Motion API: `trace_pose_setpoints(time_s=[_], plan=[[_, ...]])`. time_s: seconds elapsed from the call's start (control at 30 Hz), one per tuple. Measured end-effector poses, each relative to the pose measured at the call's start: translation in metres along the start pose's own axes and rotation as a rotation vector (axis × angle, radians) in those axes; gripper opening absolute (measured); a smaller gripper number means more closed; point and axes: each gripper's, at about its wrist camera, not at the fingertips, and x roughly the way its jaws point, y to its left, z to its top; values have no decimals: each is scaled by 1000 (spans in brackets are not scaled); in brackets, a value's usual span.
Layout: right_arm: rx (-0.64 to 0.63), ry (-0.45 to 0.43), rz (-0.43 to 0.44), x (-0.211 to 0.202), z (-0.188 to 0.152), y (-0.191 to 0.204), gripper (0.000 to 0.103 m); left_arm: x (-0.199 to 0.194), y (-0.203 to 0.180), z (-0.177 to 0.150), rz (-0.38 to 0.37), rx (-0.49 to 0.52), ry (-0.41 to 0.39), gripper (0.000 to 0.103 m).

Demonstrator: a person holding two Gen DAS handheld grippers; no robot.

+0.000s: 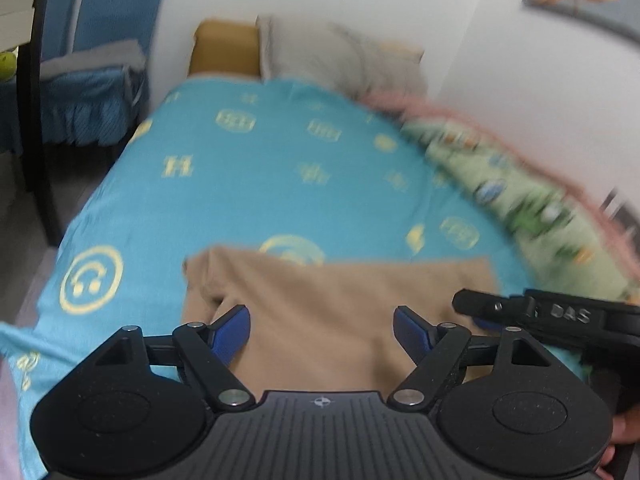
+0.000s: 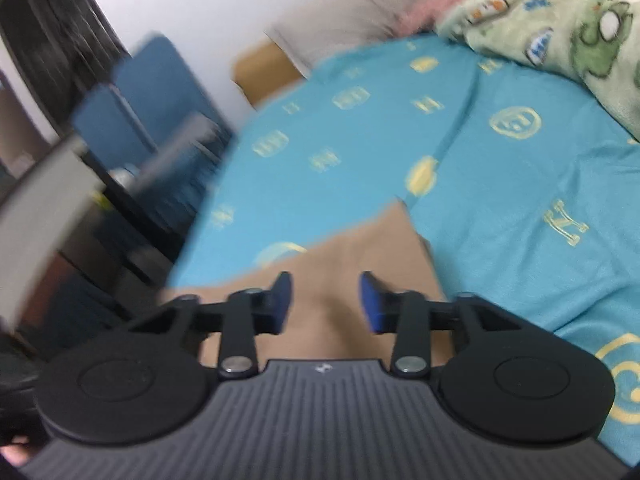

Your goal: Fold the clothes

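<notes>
The tan garment (image 1: 340,312) lies flat on the turquoise bedsheet (image 1: 248,184) in the lower centre of both views, likely spread there so its edges can be reached for folding. The left gripper (image 1: 322,330) and right gripper (image 2: 326,304) both hover over it with fingers spread and nothing between them, apparently poised for a grasp. Motion blur smears the green patterned blanket (image 2: 560,36) at upper right, and the garment's near edge is hidden behind the gripper bodies.

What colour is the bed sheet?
Turquoise bed sheet with yellow symbols, clearest in the right wrist view.
</notes>
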Motion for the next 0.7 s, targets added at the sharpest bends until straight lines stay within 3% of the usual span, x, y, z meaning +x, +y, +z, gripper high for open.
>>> trace_pose_setpoints(time_s=[0.13,0.2,0.4,0.53,0.7], plan=[[-66,72,-54,33,-13,-3,33,18,-4,-14,71,65,42,78],[-101,61,-62,31,-16,0,33,17,-8,-15,87,85,39,78],[-86,38,-61,-11,-24,4,36,-7,-21,-21,80,82,21,78],[-92,26,-56,-38,-30,8,36,-35,-37,-34,104,134,1,78],[-113,77,-88,-46,-52,7,36,-45,-41,-48,199,107,62,79]])
